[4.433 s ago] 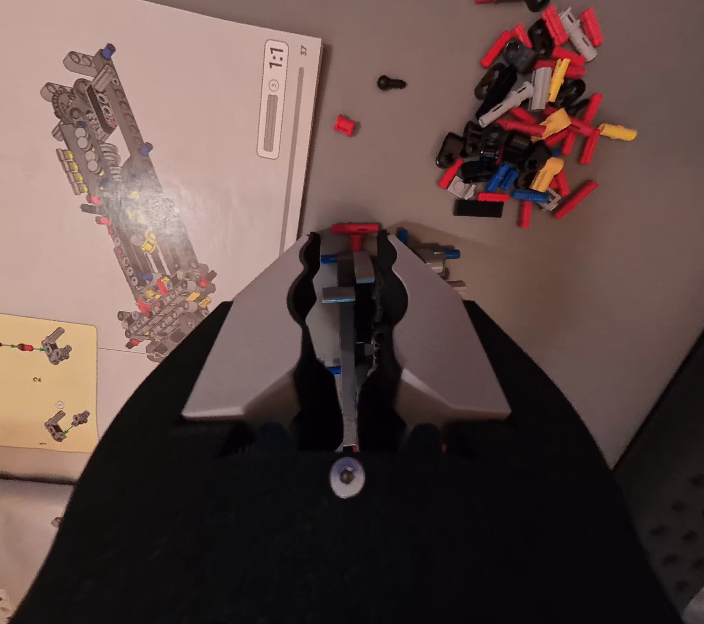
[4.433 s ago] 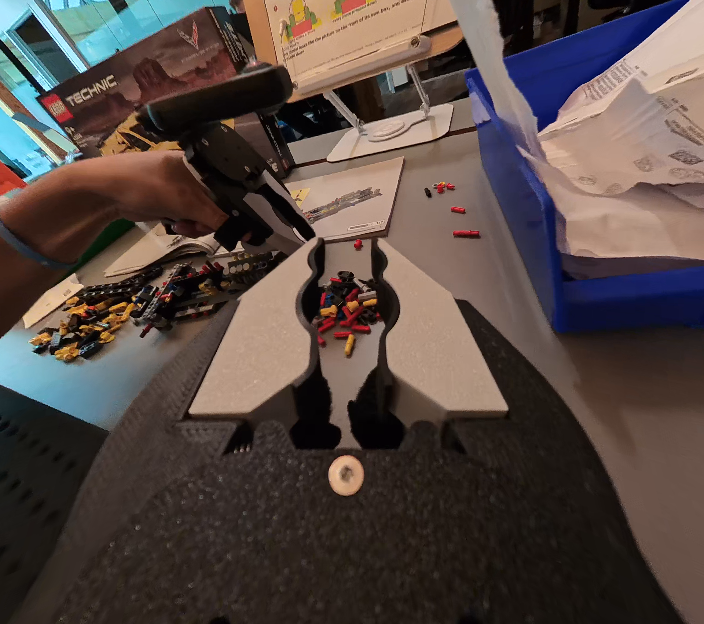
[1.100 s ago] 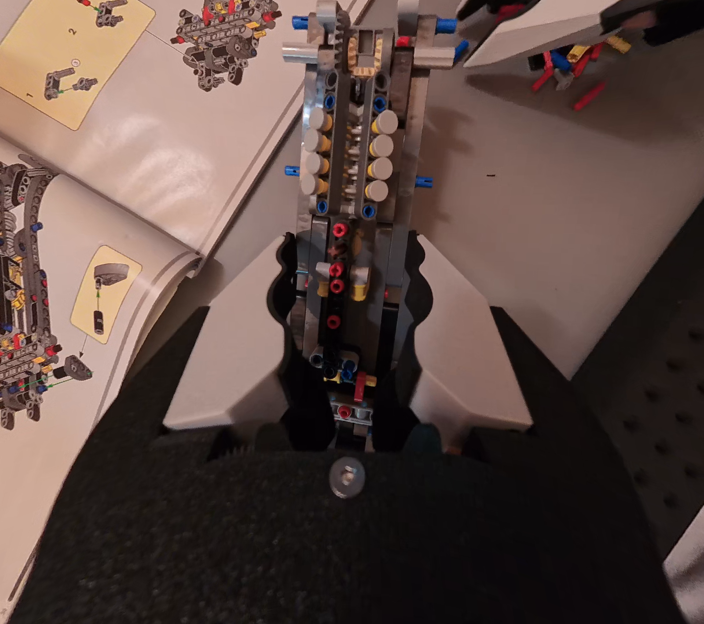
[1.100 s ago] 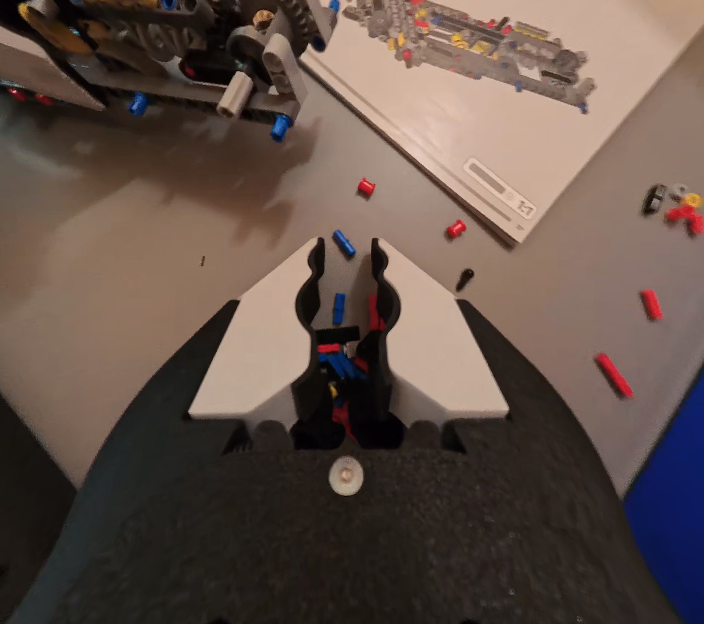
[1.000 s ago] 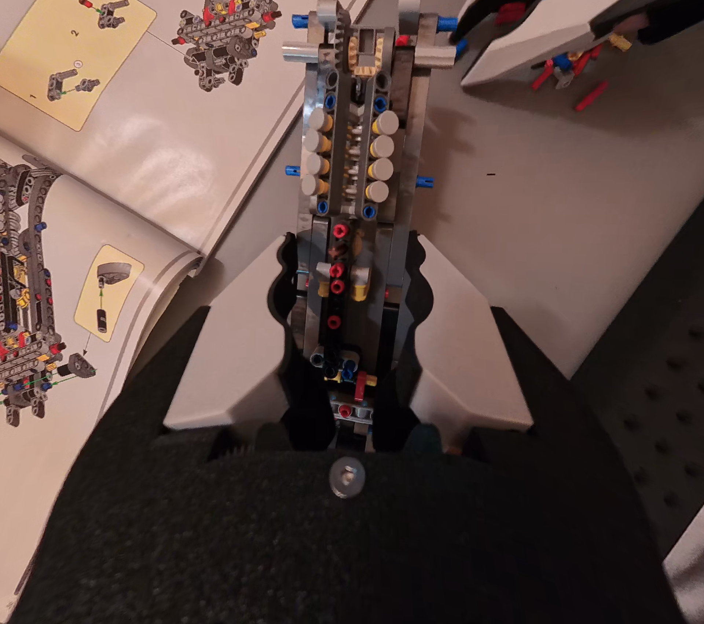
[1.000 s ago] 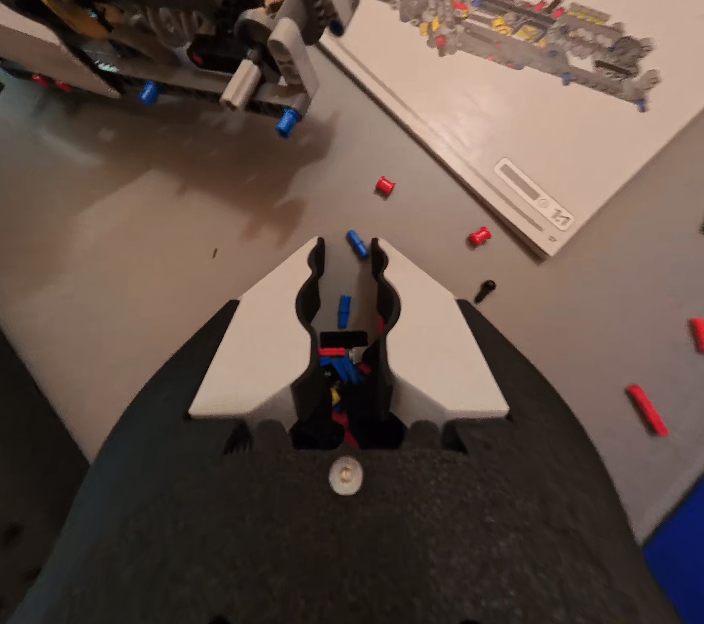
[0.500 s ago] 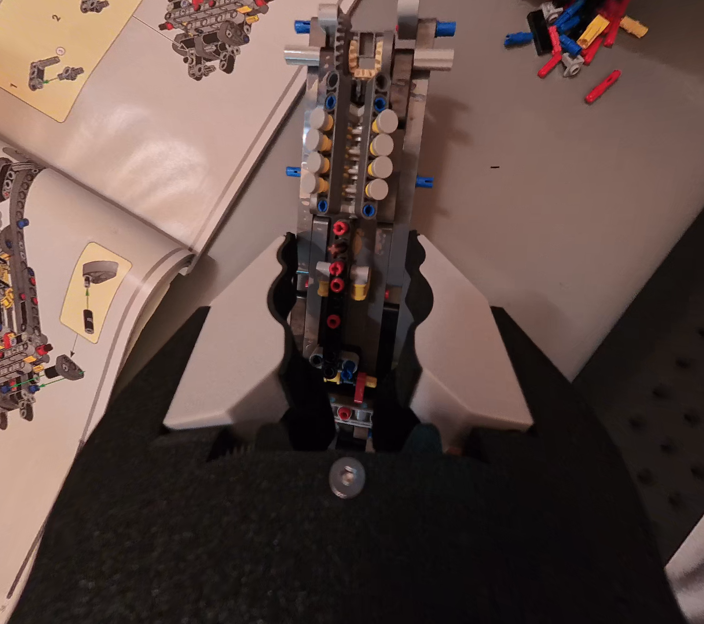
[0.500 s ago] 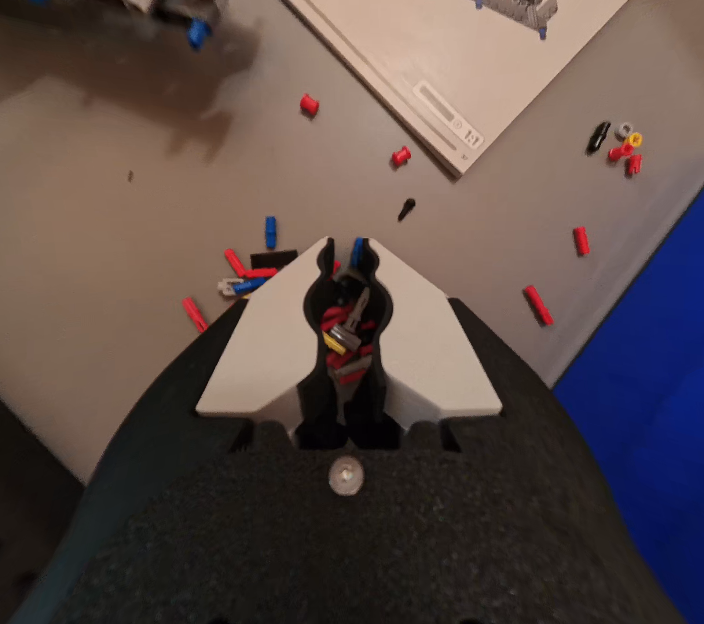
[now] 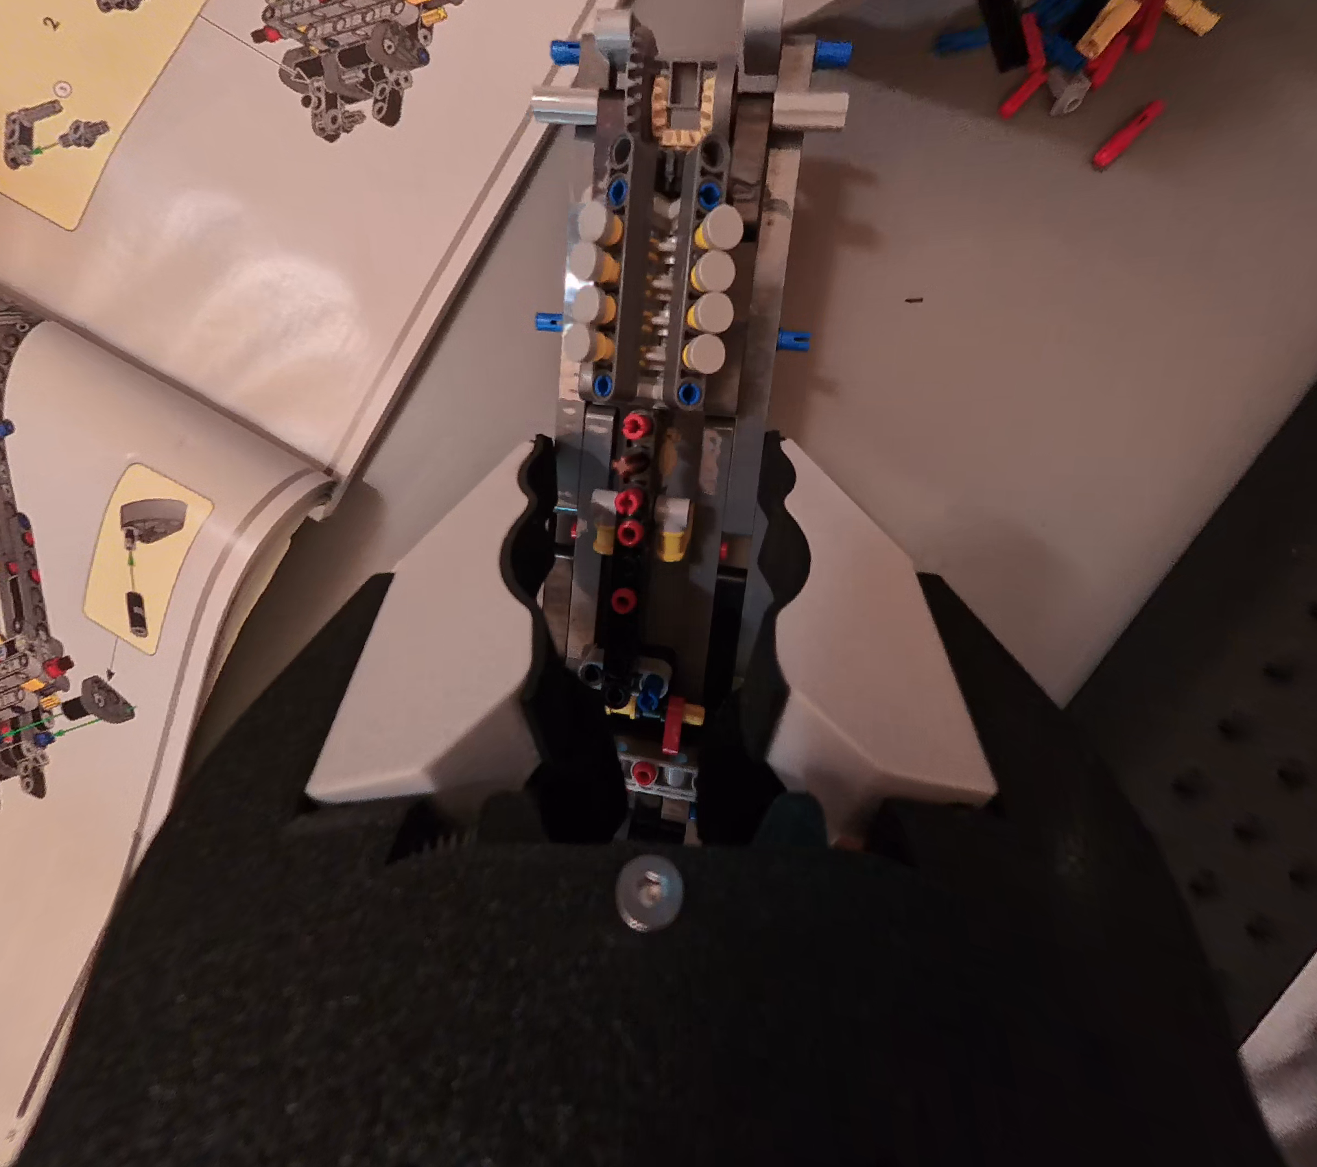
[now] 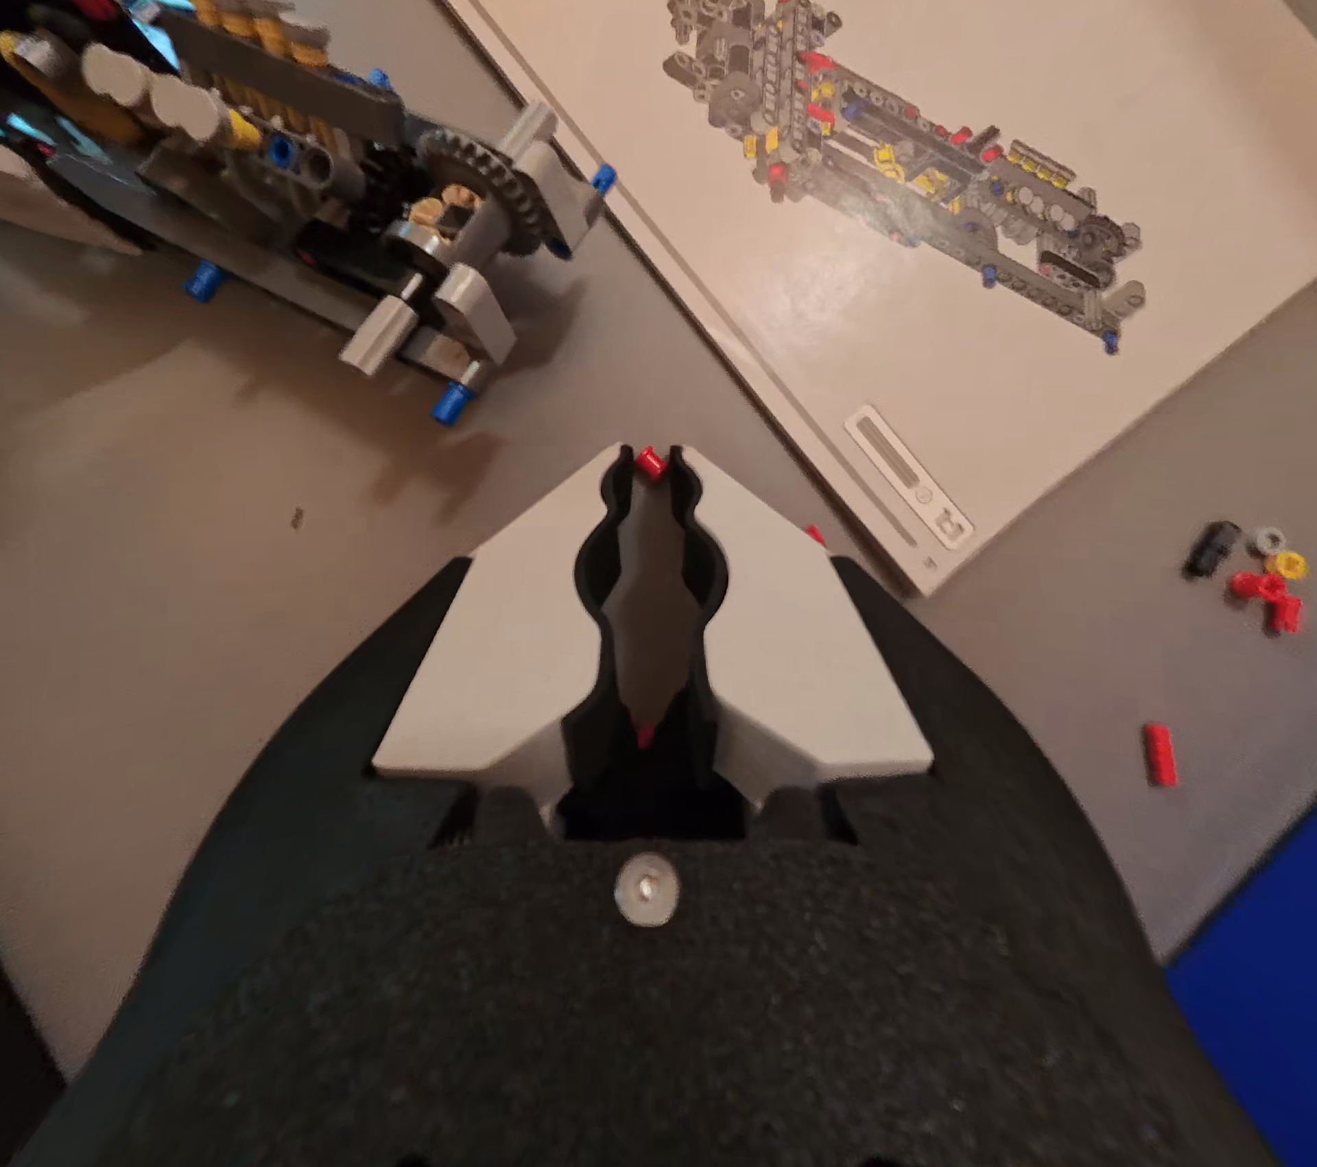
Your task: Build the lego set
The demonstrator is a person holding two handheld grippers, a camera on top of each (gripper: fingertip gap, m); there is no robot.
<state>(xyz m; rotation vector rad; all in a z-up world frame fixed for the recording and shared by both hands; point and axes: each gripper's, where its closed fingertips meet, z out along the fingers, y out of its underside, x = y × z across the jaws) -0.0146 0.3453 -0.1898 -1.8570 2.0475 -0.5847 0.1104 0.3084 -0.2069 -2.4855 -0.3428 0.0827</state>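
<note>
Grey lego chassis (image 9: 663, 306) clamped lengthwise in left claw (image 9: 659, 455), above the worktop (image 9: 998, 384). Small red bush (image 10: 650, 463) pinched at tips of right claw (image 10: 648, 454), near chassis front end. Open instruction booklet (image 10: 891, 206) alongside; loose pin pile (image 9: 1090, 28) beyond.

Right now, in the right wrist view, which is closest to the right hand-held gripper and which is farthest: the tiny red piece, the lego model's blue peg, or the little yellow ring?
1. Tiny red piece: between the tips of the right hand-held gripper.
2. Blue peg: on the lego model, ahead and to the left.
3. Yellow ring: far off on the right, beside the booklet.
</note>
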